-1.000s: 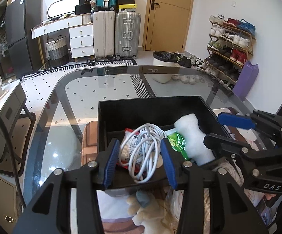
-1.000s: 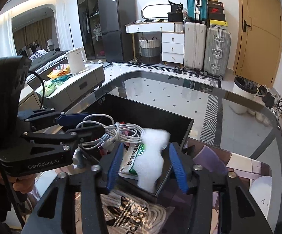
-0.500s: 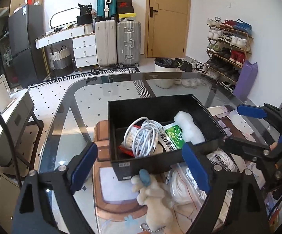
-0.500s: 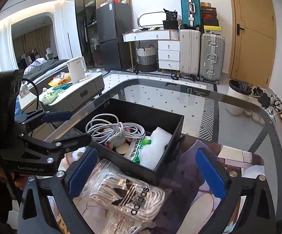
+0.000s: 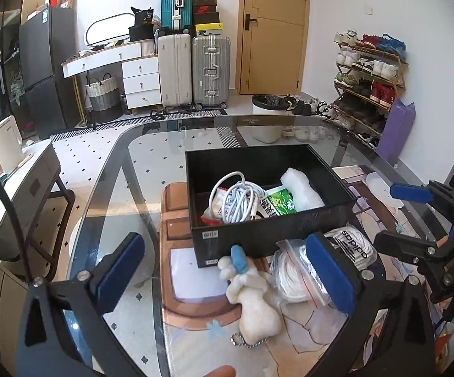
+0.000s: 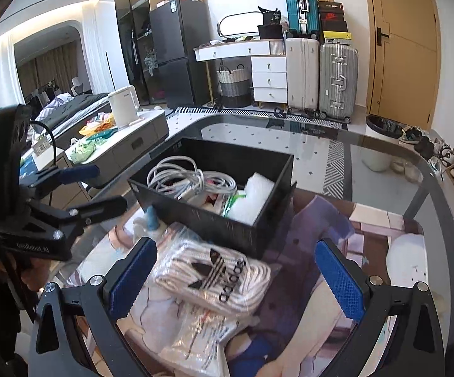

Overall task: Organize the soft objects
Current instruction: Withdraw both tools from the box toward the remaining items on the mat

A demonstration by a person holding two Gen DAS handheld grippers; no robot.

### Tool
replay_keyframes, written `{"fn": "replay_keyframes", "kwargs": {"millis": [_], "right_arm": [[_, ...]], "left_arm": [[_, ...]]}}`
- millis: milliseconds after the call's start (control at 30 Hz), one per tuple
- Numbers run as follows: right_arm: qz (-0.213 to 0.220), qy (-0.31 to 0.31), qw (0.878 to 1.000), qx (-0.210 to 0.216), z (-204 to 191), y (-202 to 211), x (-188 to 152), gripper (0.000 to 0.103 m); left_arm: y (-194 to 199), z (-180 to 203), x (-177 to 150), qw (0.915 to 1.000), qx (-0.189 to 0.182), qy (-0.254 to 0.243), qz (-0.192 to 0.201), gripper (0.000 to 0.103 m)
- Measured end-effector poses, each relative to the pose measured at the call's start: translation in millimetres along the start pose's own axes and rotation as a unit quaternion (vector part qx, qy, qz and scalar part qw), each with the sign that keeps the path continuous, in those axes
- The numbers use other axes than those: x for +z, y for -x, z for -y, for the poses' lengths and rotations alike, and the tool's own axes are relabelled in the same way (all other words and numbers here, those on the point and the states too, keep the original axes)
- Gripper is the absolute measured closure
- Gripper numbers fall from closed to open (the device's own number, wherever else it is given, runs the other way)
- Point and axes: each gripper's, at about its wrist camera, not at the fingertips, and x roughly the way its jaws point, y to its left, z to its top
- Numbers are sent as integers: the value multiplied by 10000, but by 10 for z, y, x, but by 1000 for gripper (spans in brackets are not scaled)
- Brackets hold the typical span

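A black open box [image 5: 268, 237] stands on the glass table and holds a white coiled cable [image 5: 238, 199], a green packet [image 5: 279, 204] and a white foam piece [image 5: 301, 190]. The box shows in the right wrist view [image 6: 227, 223] too. In front of it lie a cream plush toy [image 5: 255, 298] and bagged white Adidas socks [image 6: 214, 278]. My left gripper [image 5: 224, 275] is open and empty above the plush toy. My right gripper [image 6: 233, 278] is open and empty around the sock bag, not closed on it.
A printed mat [image 5: 195, 282] covers the near part of the glass table [image 5: 151, 157]. A second clear bag [image 6: 195, 336] lies under the socks. A white side cart with a kettle [image 6: 123, 106] stands left. Suitcases and a shoe rack [image 5: 368, 72] stand far behind.
Both grippers opened, let go of the cable and the foam piece in the box, and drew back toward me. The plush toy and sock bag came into view.
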Motion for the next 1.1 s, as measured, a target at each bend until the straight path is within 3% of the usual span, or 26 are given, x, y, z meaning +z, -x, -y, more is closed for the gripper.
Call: {"fn": "replay_keyframes", "kwargs": {"millis": [1100], "right_arm": [[-847,-155,9960,-254,-49,-160,-522,1]], "left_arm": [[-189,34,-480,9982,166,30,-567,0]]}}
